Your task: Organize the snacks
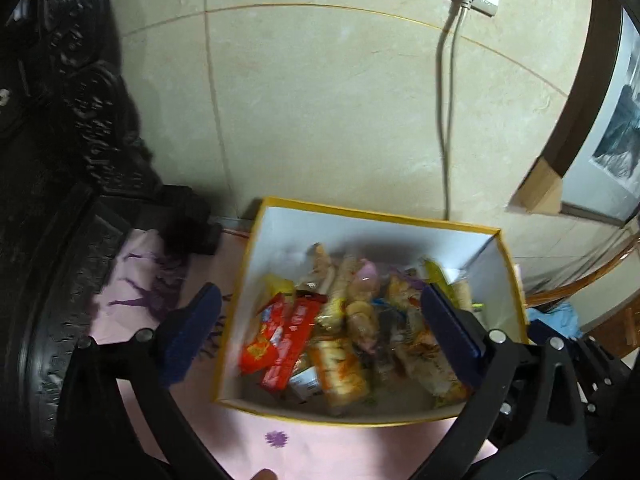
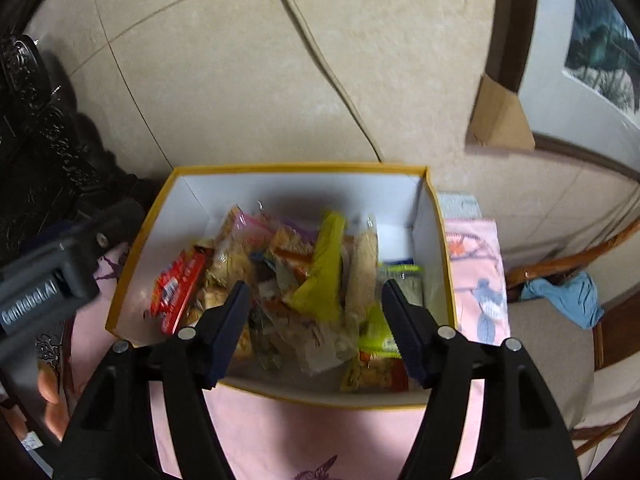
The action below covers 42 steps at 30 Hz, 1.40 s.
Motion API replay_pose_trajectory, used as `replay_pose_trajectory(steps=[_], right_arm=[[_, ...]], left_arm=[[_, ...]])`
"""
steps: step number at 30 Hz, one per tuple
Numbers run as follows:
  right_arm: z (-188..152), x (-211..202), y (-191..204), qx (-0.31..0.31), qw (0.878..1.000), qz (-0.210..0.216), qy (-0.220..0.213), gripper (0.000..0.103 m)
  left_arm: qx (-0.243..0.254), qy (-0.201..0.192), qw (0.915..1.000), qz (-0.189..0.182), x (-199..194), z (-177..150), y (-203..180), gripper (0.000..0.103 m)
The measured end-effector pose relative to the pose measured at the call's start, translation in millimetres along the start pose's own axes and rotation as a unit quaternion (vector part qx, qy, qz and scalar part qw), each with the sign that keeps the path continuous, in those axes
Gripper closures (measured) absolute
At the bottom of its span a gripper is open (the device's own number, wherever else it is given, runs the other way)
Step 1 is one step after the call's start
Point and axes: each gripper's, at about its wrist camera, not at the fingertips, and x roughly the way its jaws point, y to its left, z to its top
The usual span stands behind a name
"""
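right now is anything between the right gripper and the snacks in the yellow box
Nothing visible is. The right gripper hangs open above the yellow-rimmed box, which has no lid on it, and the snack packets lie exposed directly beneath its fingers. The left gripper sits off to the box's left side, clear of that path.

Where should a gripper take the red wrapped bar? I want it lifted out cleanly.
Judging by its pose, pinch the red wrapped bar across its narrow width near the middle, coming from above; it lies long and flat beside the yellow-rimmed box left wall.

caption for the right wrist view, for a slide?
Right gripper, jaws open and empty, above a yellow-rimmed box of mixed snack packets on a pink cloth.
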Motion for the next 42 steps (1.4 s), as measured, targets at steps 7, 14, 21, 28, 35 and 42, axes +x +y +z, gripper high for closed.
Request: replay_pose_trajectory(steps=[7, 14, 21, 28, 35, 42], right_arm=[[-20, -17, 2, 0.007, 1.000, 0.003, -0.005, 0.033], [-18, -35, 5, -0.004, 1.000, -0.018, -0.026, 0.033], [-14, -45, 1, 0.000, 0.999, -0.024, -0.035, 0.033], [-15, -46, 4, -0.002, 0.999, -0.024, -0.035, 0.033], [-15, -47, 5, -0.001, 0.999, -0.025, -0.038, 0.033], [-16, -48, 6, -0.003, 0.999, -0.026, -0.040, 0.033]], left_arm=[[-0.003, -0.012, 0.9999, 0.003, -21, -12, 3, 0.002], [0.000, 0.004, 0.9999, -0.009, -29, -16, 1, 0.002], [-0.005, 0.024, 0.9996, -0.015, -28, -24, 1, 0.002], [0.005, 0.021, 0.9997, -0.014, -31, -28, -2, 0.002], [0.001, 0.023, 0.9996, -0.018, -31, -28, -2, 0.002], [-0.002, 0.021, 0.9996, -0.021, -31, -27, 0, 0.002]])
